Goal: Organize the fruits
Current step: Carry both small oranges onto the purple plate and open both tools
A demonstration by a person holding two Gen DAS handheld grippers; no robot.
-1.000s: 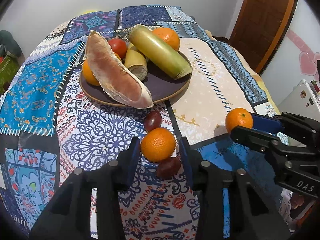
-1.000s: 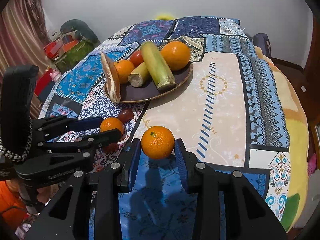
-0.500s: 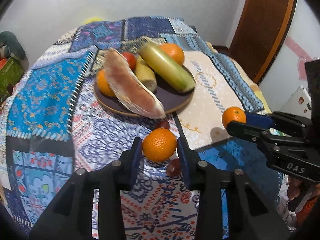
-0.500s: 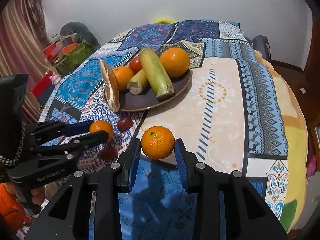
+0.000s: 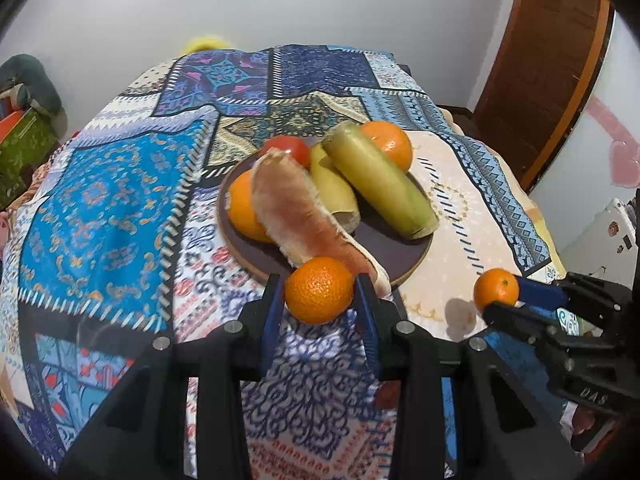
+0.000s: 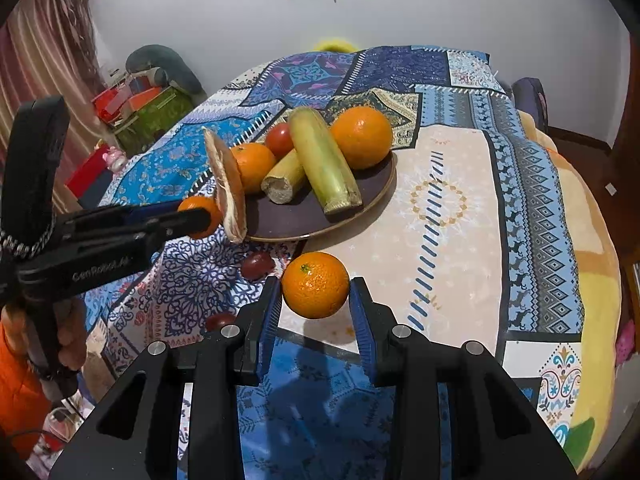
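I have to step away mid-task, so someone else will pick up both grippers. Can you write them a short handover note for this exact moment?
Left gripper: shut on a small orange mandarin, held at the near rim of the round dark brown plate.
Right gripper: shut on a second orange mandarin, lifted above the patterned patchwork cloth.
Done: the plate already holds two oranges, a red tomato, two green cane pieces and a pale peel slice.
Left: set both mandarins on the plate, then collect the two dark red plums lying on the cloth.

The right gripper (image 5: 496,300) carries the white letters "DAS" on its black body. The left gripper (image 6: 200,216) carries grey lettering that looks like "CenRobot.AI", not fully clear.
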